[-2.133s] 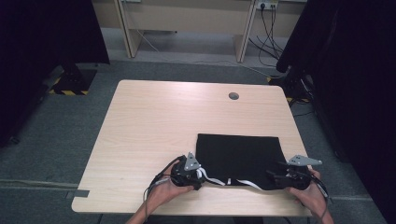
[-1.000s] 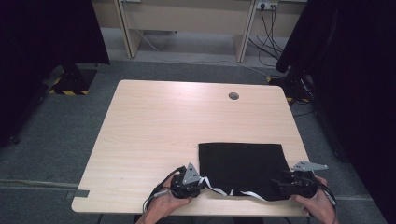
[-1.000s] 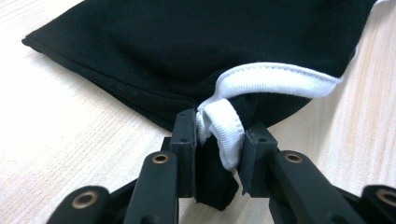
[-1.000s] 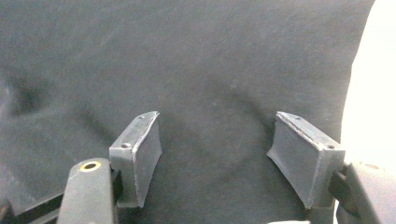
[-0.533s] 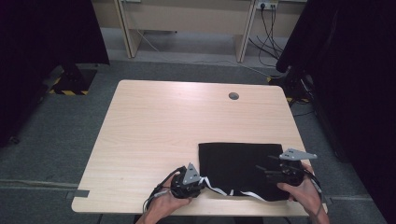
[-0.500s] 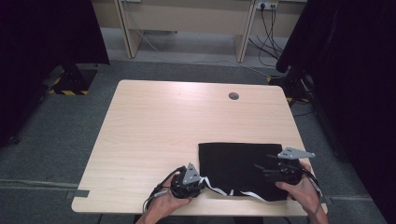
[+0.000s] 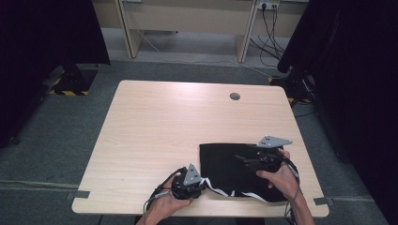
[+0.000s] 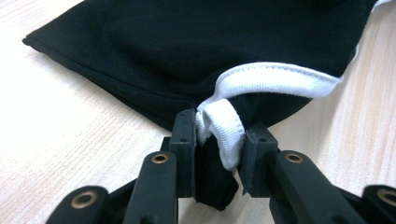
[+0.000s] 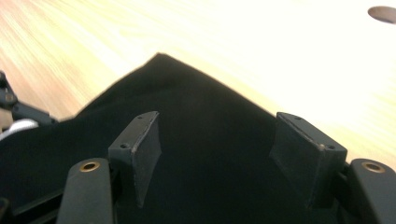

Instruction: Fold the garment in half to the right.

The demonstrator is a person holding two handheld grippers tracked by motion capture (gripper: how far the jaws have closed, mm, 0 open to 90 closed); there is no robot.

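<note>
Flat now: black knit garment (image 7: pixel 234 166) on pale woodgrain desk (image 7: pixel 164 126).
Left hand-held gripper (image 8: pixel 219 140) pinches its ribbed white trim (image 8: pixel 271 77); right hand-held gripper (image 9: pixel 217 149) spread above the cloth.

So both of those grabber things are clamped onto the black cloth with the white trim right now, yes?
Not both. The left gripper is shut on the black cloth at its white trim, but the right gripper view shows the right gripper open above it, jaws wide apart.
</note>
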